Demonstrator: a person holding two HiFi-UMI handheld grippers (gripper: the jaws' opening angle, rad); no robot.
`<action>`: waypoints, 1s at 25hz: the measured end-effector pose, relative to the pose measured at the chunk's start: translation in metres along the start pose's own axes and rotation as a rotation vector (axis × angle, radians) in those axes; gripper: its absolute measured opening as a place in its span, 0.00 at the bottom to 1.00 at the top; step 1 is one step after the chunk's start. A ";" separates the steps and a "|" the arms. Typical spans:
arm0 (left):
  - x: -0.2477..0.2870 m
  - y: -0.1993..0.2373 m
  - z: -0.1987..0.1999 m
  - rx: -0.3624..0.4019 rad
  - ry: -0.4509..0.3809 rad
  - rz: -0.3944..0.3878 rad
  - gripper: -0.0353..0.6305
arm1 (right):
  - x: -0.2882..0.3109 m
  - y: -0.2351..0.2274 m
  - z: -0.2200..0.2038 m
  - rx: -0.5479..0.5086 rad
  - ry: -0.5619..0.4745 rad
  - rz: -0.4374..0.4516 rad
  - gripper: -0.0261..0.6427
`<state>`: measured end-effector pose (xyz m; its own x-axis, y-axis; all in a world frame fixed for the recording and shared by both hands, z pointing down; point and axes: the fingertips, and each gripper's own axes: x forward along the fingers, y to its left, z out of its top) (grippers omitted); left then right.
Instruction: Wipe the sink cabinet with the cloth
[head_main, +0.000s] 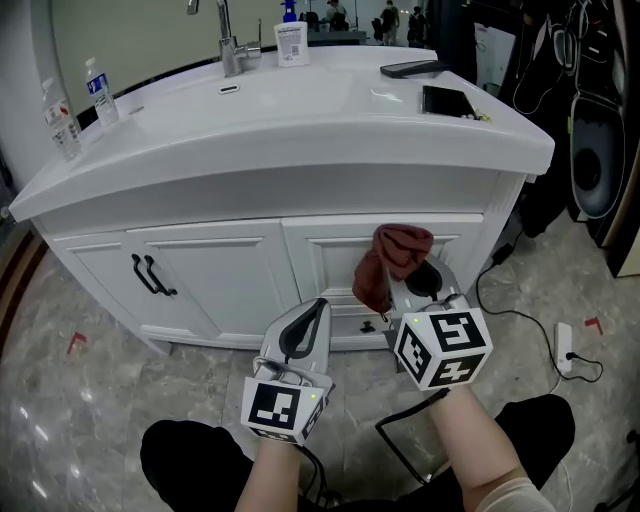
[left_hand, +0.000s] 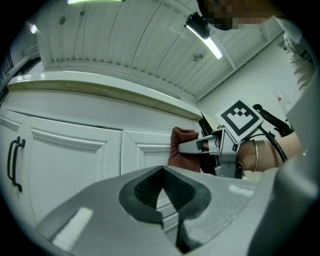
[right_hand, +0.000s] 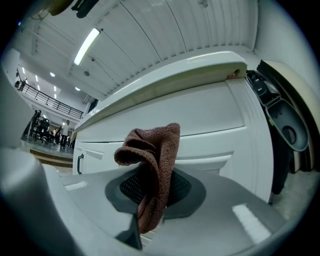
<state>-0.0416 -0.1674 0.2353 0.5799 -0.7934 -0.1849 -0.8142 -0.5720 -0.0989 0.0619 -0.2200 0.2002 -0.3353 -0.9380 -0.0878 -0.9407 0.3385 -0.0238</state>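
A reddish-brown cloth (head_main: 392, 262) is pinched in my right gripper (head_main: 415, 285), bunched above the jaws and hanging down in front of the white sink cabinet's right door (head_main: 345, 262). In the right gripper view the cloth (right_hand: 152, 170) droops over the shut pads, close to the cabinet front (right_hand: 200, 120). My left gripper (head_main: 303, 332) is shut and holds nothing, low before the cabinet between the two doors. The left gripper view shows its closed pads (left_hand: 162, 192), with the cloth (left_hand: 181, 147) and the right gripper (left_hand: 202, 146) to the right.
The white countertop (head_main: 300, 120) carries a faucet (head_main: 230, 45), a white bottle (head_main: 291, 42), two water bottles (head_main: 100, 92), a remote (head_main: 412, 69) and a dark phone (head_main: 446, 100). Black handles (head_main: 152, 275) sit on the left door. A cable and power strip (head_main: 564, 347) lie on the floor at right.
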 end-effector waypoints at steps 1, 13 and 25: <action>0.001 -0.004 0.000 0.000 0.004 -0.008 0.05 | -0.003 -0.006 0.001 -0.001 0.000 -0.009 0.17; 0.005 -0.038 -0.018 -0.044 0.020 -0.070 0.05 | -0.047 -0.088 0.005 0.042 0.021 -0.237 0.16; -0.025 -0.011 -0.043 -0.024 0.086 -0.004 0.05 | -0.009 0.045 -0.030 0.065 0.071 0.068 0.16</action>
<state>-0.0458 -0.1499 0.2829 0.5843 -0.8054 -0.1000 -0.8115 -0.5793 -0.0760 0.0213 -0.1990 0.2301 -0.4029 -0.9150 -0.0210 -0.9112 0.4032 -0.0844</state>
